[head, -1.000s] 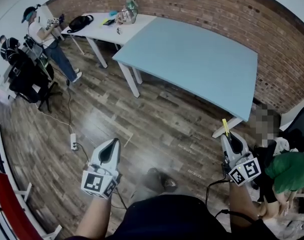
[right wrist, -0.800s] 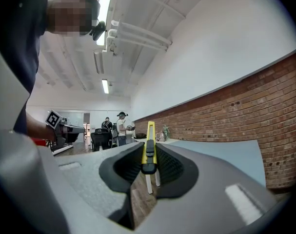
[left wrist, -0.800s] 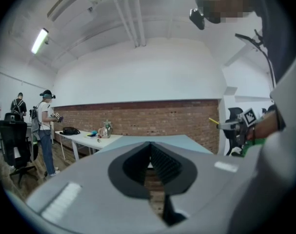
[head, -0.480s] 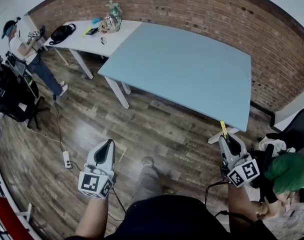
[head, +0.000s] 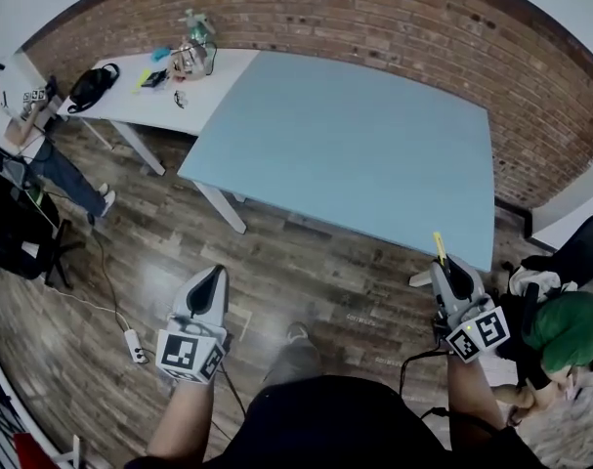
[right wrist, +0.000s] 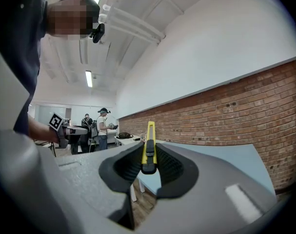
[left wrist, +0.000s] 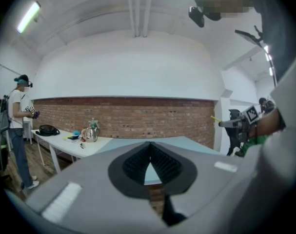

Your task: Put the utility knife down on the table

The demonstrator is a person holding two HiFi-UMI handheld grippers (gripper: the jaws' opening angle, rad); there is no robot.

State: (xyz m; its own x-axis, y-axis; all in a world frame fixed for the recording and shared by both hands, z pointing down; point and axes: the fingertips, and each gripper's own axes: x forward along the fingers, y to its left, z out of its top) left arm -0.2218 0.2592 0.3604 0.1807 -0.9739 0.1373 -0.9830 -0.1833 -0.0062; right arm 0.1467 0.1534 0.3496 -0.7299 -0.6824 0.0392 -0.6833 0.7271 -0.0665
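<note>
My right gripper is shut on a yellow utility knife, which sticks out past the jaws toward the near right corner of the light blue table. It hangs over the wood floor, just short of the table's edge. In the right gripper view the knife stands upright, clamped between the black pads of the right gripper, with the table ahead. My left gripper is over the floor in front of the table, shut and holding nothing. Its tips meet in the left gripper view.
A white table with a kettle, a black bag and small items joins the blue one at the back left. A person stands at the far left. A black chair and green cloth are at right. A power strip lies on the floor.
Both grippers have moved forward toward the blue table, whose near edge now lies closer to them. The knife stays clamped in the right gripper. The person at left has slid toward the picture's edge.
</note>
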